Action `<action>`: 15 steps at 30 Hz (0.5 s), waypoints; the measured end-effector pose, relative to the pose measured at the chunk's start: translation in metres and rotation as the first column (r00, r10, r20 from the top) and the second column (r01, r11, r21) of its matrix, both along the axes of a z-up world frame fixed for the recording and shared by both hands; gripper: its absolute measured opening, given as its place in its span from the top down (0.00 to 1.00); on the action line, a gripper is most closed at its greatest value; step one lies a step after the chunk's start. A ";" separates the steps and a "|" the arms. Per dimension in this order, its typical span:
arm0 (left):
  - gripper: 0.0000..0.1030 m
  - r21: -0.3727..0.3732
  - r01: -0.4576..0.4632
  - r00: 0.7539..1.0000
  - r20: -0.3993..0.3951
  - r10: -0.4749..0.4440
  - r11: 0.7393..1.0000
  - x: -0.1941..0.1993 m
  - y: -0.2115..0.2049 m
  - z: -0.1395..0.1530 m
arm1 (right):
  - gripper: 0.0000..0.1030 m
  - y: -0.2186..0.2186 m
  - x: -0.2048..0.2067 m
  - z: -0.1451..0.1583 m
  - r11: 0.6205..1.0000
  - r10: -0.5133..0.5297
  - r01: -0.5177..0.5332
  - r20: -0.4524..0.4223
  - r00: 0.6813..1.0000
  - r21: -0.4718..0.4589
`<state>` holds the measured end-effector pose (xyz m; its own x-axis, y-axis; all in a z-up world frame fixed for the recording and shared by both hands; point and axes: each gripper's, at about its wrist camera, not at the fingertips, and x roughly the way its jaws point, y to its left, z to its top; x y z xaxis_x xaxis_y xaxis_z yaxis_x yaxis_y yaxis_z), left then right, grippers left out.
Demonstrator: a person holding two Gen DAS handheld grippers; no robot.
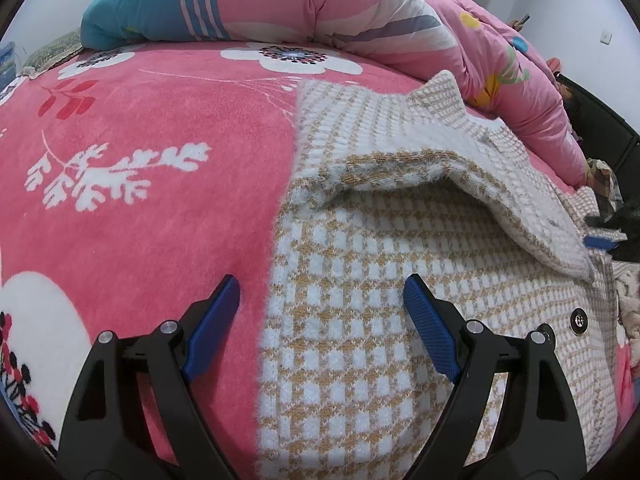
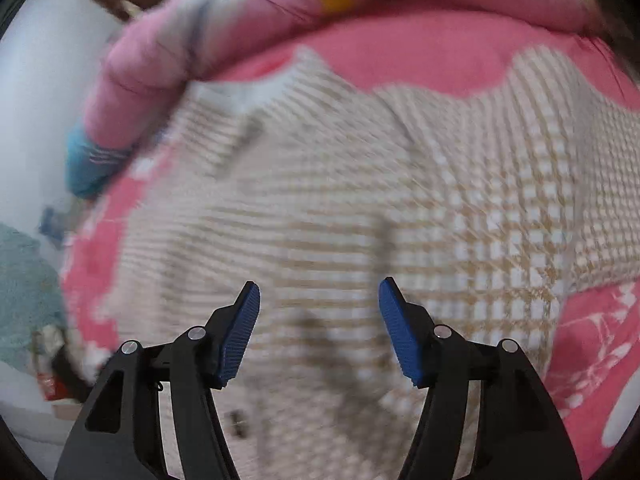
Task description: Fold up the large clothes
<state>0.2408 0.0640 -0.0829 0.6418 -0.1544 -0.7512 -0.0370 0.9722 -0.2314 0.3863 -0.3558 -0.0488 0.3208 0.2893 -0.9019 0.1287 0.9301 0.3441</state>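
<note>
One fold partly made, at a guess: checked cardigan (image 1: 360,320) spread on pink blanket (image 1: 140,208), lying toward the blanket's right edge as seen from the left wrist, with a flap (image 1: 460,184) turned back over the body and left arched, not pressed flat. Far corner of cardigan touching the heaped quilt (image 1: 360,4) along the blanket's back edge. Dark button (image 1: 579,321) visible near the right side of the garment. Left gripper (image 1: 320,312) spread wide, nothing between the pads, straddling the cardigan's left edge, one pad over blanket, one over knit. Right gripper (image 2: 318,320) parted to a middling width, nothing between the pads, poised over the cardigan in a heavily blurred view; contact with the knit not determinable. Remaining, as judged: flatten flap, bring in the other side and any sleeves, fold lengthwise to a compact stack. Sleeves not identifiable. Likely early to middle stage.
</note>
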 end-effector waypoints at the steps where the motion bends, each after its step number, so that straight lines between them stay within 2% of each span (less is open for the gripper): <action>1: 0.21 -0.002 0.001 1.000 0.001 -0.001 1.000 0.000 0.001 0.000 | 0.46 0.000 0.002 -0.010 0.999 -0.004 0.004 -0.021 1.000 -0.032; 4: 0.21 -0.008 0.002 1.000 0.005 -0.002 1.000 0.000 0.002 0.000 | 0.60 0.002 0.004 -0.021 0.999 0.023 -0.024 -0.025 0.999 -0.037; 6: 0.21 -0.008 0.003 1.000 0.008 -0.003 1.000 -0.001 0.002 -0.001 | 0.84 0.010 0.006 -0.017 0.997 0.063 -0.063 -0.013 0.998 -0.037; 7: 0.21 -0.007 0.004 1.000 0.009 -0.004 1.000 -0.001 0.002 -0.001 | 0.90 0.016 0.005 -0.011 0.992 0.086 -0.085 -0.001 0.996 -0.089; 9: 0.21 -0.007 0.004 1.000 0.012 -0.004 1.000 -0.001 0.002 -0.002 | 0.92 0.025 0.007 0.003 0.985 0.122 -0.117 0.038 0.992 -0.127; 13: 0.21 -0.012 0.006 1.000 0.013 -0.006 1.000 -0.002 0.003 -0.002 | 0.92 0.027 0.018 0.057 0.978 0.118 -0.080 0.195 0.974 -0.191; 15: 0.21 -0.013 0.006 1.000 0.014 -0.006 1.000 -0.002 0.004 -0.002 | 0.92 0.029 0.027 0.067 0.976 0.121 -0.075 0.225 0.967 -0.205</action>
